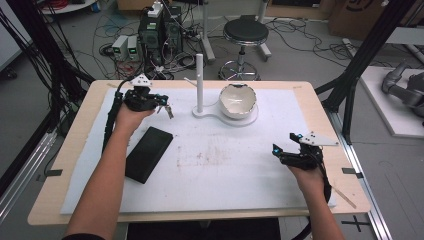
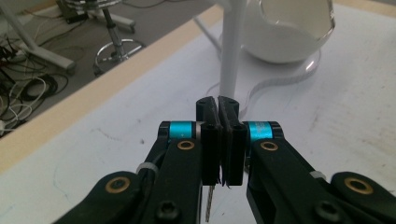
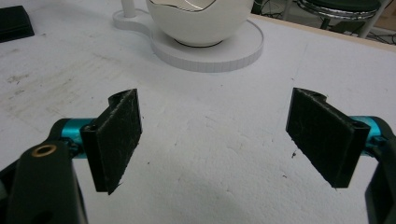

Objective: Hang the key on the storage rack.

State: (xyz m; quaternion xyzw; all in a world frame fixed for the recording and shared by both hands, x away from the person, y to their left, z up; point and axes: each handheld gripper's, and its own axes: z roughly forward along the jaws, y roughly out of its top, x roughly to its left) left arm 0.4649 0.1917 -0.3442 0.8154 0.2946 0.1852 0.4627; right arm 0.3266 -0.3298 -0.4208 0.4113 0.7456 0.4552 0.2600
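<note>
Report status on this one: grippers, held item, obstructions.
Left gripper shut on thin metal piece, raised beside white post. Right gripper open, nothing between pads. Bowl beyond post.

A thin silvery metal piece (image 1: 169, 111), perhaps a key; pinched in the left tool (image 1: 162, 101), dangling tilted above the counter's far left.

Each black gripper (image 2: 219, 140) has cyan collars, brass rivets, a grey plate and black cable

Thin metal piece (image 2: 208, 201) mostly hidden between tool pads
</note>
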